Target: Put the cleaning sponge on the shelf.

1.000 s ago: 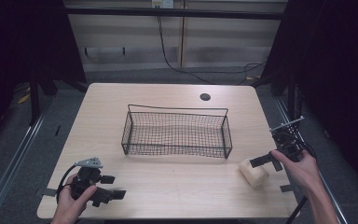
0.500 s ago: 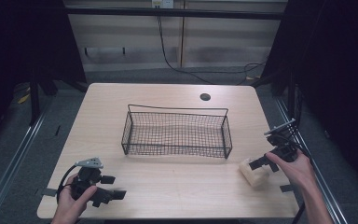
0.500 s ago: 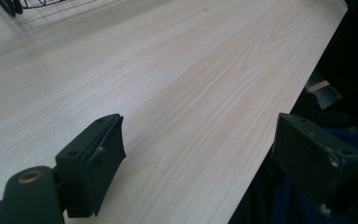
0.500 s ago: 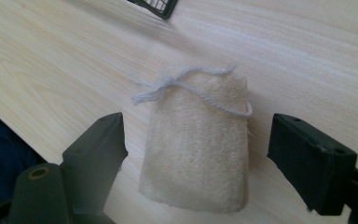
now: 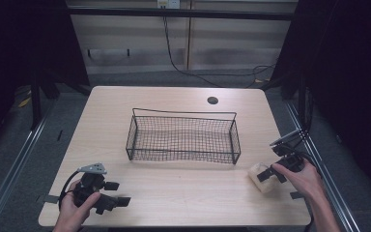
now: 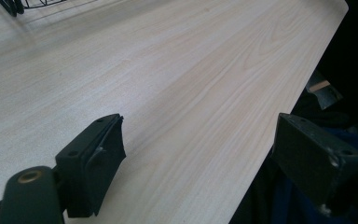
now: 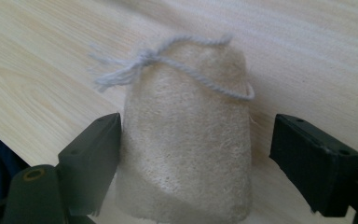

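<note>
1. Straddling the loofah (image 7: 186,135), the right claw (image 7: 196,154) had its jaws spread wide, just been opening; loofah sat btwn them, one pad close by it, the other clear.
2. Loofah lay on the table (image 5: 183,193), string loop (image 7: 177,65) at its far end from the claw.
3. Left claw (image 6: 200,158) hung open w/ nothing btwn jaws, low over the table edge.
4. Basket (image 5: 183,137) stood well off from both claws.

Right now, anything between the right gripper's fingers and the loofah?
Nothing visible. The right gripper has the loofah between its open fingers; the left one is at the loofah's side, and a gap shows at the other.
</note>
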The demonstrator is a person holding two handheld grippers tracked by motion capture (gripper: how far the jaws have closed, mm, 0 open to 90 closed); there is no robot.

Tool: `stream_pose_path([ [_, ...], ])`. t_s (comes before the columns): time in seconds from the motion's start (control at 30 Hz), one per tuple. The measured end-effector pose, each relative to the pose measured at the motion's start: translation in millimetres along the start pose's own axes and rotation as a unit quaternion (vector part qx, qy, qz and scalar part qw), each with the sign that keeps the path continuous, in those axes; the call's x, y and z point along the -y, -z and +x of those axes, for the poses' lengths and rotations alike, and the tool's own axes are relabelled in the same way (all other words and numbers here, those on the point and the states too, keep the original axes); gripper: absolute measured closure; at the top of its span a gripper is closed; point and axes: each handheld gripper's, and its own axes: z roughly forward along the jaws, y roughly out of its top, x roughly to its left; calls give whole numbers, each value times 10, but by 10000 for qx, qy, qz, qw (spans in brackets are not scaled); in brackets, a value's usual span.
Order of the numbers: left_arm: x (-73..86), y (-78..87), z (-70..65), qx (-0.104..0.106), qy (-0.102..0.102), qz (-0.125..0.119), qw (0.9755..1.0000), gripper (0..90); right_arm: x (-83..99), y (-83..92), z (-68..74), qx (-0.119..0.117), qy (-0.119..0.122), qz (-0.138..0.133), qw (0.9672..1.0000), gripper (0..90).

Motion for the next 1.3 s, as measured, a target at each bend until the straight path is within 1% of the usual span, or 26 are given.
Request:
stream_pose_path([
  [0.1, 0, -3, -1, 20, 7, 3, 10000, 163, -3, -46, 1, -76, 2, 41, 10000, 164],
  [0.17, 0, -5, -3, 15, 19, -3, 10000, 163, -8, -61, 8, -84, 26, 48, 9999, 163],
  [0.23, 0, -1, -1, 17, 7, 2, 10000, 163, -43, -97, 46, -53, 100, 155, 9998, 161],
  [0.27, 0, -1, -1, 17, 7, 2, 10000, 163, -43, -97, 46, -53, 100, 155, 9998, 161],
  [0.37, 2, -1, -4, 12, 23, -5, 10000, 163, -66, -115, 67, 9, 161, 211, 9996, 167],
  [0.4, 2, -1, -3, 24, 15, -5, 10000, 163, -68, -132, 81, 46, 196, 287, 9994, 172],
  [0.47, 1, -2, -3, 31, 15, -5, 10000, 163, -68, -136, 87, 81, 193, 331, 9992, 177],
  [0.5, 1, -3, -3, 31, 15, 1, 10000, 163, -61, -154, 103, 167, 203, 359, 9990, 196],
  [0.57, 2, -4, -5, 38, 25, 2, 10000, 164, -57, -163, 107, 174, 218, 368, 9989, 201],
  [0.6, 1, -4, -4, 32, 15, 2, 10000, 163, -52, -173, 109, 175, 212, 356, 9990, 218],
  [0.63, 1, -4, -4, 30, 14, 3, 10000, 163, -46, -187, 112, 234, 209, 406, 9987, 247],
  [0.7, 1, -4, -4, 34, 11, 13, 10000, 164, -44, -195, 113, 230, 237, 411, 9986, 255],
  [0.8, 1, -3, -2, 27, 1, 14, 10000, 163, -42, -196, 119, 257, 255, 392, 9986, 258],
  [0.9, 1, -4, -4, 30, 17, -2, 10000, 163, -39, -182, 131, 279, 248, 463, 9982, 261],
  [1.0, 2, -4, -5, 30, 17, 1, 10000, 163, -36, -163, 136, 245, 258, 451, 9983, 261],
  [1.07, 1, -3, -3, 32, -8, 19, 10000, 163, -31, -131, 144, 226, 267, 410, 9985, 262],
  [1.3, 1, -4, -5, 39, 2, 14, 10000, 163, -12, -19, 172, 241, 280, 379, 9986, 262],
])
